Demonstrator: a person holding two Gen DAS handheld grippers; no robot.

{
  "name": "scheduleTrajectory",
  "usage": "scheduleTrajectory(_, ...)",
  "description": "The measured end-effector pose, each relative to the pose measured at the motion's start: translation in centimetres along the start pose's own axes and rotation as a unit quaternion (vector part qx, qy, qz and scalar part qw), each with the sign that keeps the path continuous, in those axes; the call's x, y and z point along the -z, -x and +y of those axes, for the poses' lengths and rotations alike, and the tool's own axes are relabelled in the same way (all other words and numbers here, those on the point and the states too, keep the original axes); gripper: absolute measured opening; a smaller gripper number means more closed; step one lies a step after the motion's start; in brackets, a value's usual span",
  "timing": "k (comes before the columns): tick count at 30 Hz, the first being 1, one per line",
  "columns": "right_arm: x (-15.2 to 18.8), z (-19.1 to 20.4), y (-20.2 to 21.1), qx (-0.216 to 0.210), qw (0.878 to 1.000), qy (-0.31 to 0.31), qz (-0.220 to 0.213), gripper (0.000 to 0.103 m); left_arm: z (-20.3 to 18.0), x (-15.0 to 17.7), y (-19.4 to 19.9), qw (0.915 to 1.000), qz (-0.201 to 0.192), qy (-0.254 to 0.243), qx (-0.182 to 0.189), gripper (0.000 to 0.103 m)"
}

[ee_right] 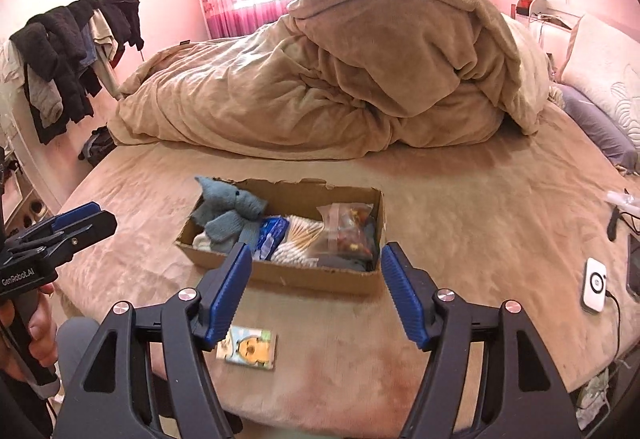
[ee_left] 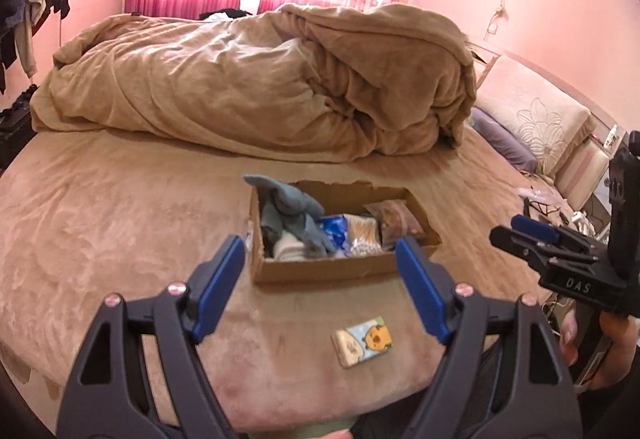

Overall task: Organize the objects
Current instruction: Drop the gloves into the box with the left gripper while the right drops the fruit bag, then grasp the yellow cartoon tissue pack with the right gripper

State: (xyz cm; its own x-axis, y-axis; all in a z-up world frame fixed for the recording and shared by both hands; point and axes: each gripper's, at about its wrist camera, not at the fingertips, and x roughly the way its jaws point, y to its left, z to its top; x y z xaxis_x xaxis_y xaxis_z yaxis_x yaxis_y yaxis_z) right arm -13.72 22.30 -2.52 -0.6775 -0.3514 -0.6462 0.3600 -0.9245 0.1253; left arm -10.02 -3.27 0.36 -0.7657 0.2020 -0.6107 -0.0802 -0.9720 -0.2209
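Observation:
An open cardboard box (ee_left: 320,268) (ee_right: 320,279) sits on the bed. It holds a blue knitted toy (ee_left: 294,207) (ee_right: 232,209), a blue packet (ee_right: 272,235), cotton swabs (ee_right: 298,239) and a clear snack bag (ee_right: 348,227). A small cartoon card pack (ee_left: 363,341) (ee_right: 248,351) lies on the bed in front of the box. My left gripper (ee_left: 320,279) is open and empty, above the bed before the box. My right gripper (ee_right: 316,287) is open and empty, near the box's front edge. Each gripper shows at the side of the other's view (ee_left: 532,235) (ee_right: 80,223).
A bunched tan duvet (ee_left: 260,87) (ee_right: 340,79) fills the far half of the bed. Pillows (ee_left: 532,119) lie at the right. A white charger (ee_right: 595,285) with cables lies at the bed's right edge. Clothes hang on a rack (ee_right: 72,59) at the left.

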Motion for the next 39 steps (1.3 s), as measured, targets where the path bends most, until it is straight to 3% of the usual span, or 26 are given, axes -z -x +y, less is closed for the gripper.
scheduleTrajectory(8, 2.2, 1.2, 1.8, -0.009, 1.000, 0.000, 0.006, 0.071, 0.6, 2.7, 1.9, 0.9999, 0.003, 0.005, -0.015, 0.079)
scheduleTrajectory(16, 5.1, 2.6, 0.6, -0.024, 0.999, 0.005, 0.030, 0.081, 2.2, 7.1, 0.1, 0.9984, 0.046, 0.013, -0.031, 0.079)
scheduleTrajectory(23, 7.5, 4.1, -3.2, -0.036, 0.996, 0.008, 0.077, 0.082, 4.2, 9.9, -2.2, 0.9956, 0.079, 0.026, -0.044, 0.080)
scheduleTrajectory(27, 8.4, 5.2, -5.6, -0.041, 0.994, 0.013, 0.099, 0.082, 5.7, 11.1, -4.0, 0.9931, 0.098, 0.040, -0.050, 0.091)
scheduleTrajectory(39, 10.6, 7.2, -12.1, -0.041, 0.985, 0.022, 0.164, 0.081, 8.4, 12.8, -6.9, 0.9875, 0.134, 0.062, -0.057, 0.091)
